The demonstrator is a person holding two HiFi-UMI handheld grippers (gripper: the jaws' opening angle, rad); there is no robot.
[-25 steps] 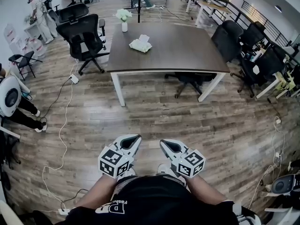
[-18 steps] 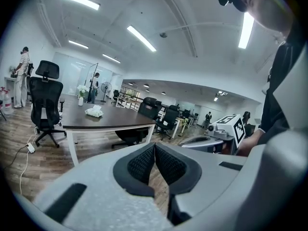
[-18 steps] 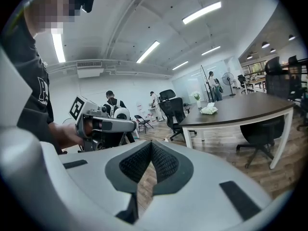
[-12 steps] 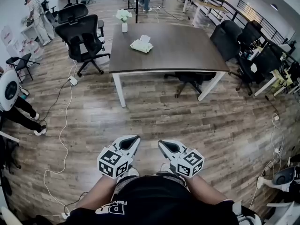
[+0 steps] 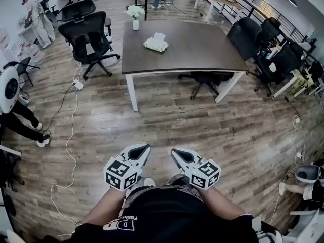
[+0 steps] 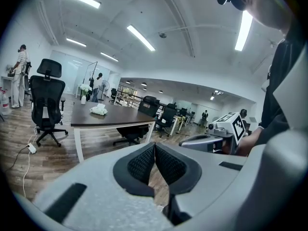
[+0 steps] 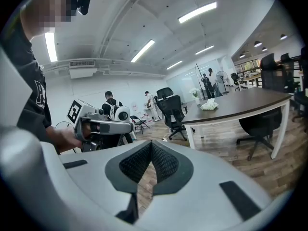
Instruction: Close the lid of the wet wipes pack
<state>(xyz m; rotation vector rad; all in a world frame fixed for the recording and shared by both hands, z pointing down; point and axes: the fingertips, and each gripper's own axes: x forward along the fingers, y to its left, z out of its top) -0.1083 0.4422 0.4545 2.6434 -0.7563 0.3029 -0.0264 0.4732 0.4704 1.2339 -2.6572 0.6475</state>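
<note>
- Grey ribbed pads are pressed flat together on our left gripper (image 6: 155,150) with nothing between them. Same story on our right gripper (image 7: 150,148): jaws shut, empty. Both sit low in front of us, side by side over the wooden floor (image 5: 167,120), tips angled toward each other. The wet wipes pack (image 5: 155,44) is well away on the dark table (image 5: 202,49), on its left half, with a white vase of flowers (image 5: 135,20) at the corner beyond it. So we're not really on the lid yet, right?

- Yep, we reckon we're only at the approach and none of the closing is done. Something white sticks up off the top of the pack. From here we can't tell if it's the open lid or a wipe poking out. What we'd do is walk up to the near edge of the table, clear of the office chair (image 5: 88,32) on the left. Shut jaws are actually fine for this. We can push the flap down with the closed tips of one gripper while the other pins the pack, so it doesn't skate on that smooth top. If a wipe is hanging out, we tuck it in first or the lid probably won't click. We'd press near the lid's free edge, not the hinge.
</note>
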